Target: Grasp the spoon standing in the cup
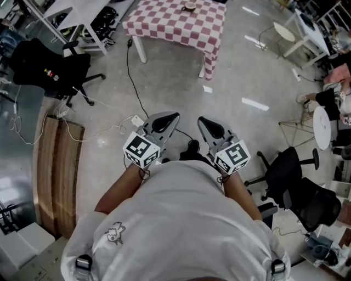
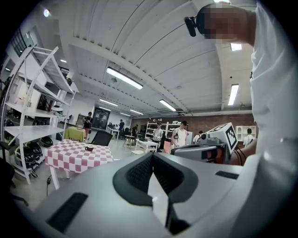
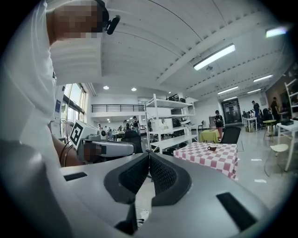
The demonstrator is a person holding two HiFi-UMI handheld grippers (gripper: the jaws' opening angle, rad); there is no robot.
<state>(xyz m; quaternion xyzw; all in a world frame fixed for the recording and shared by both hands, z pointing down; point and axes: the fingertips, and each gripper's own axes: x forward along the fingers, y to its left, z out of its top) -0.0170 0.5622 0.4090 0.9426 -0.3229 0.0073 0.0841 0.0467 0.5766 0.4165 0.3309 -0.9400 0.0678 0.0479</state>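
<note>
A small brown cup (image 1: 188,6) stands on a table with a pink-and-white checked cloth (image 1: 176,24) far ahead at the top of the head view; the spoon in it is too small to make out. The same cup (image 2: 89,148) shows at the left of the left gripper view, and the cup (image 3: 212,148) at the right of the right gripper view. Both grippers are held close to the person's chest, far from the table. My left gripper (image 1: 171,117) and right gripper (image 1: 202,120) are shut, tips touching, empty.
A black office chair (image 1: 52,68) stands at the left and another black chair (image 1: 296,181) at the right. Cables and a power strip (image 1: 136,121) lie on the grey floor between me and the table. White shelving (image 2: 32,107) and several people stand in the background.
</note>
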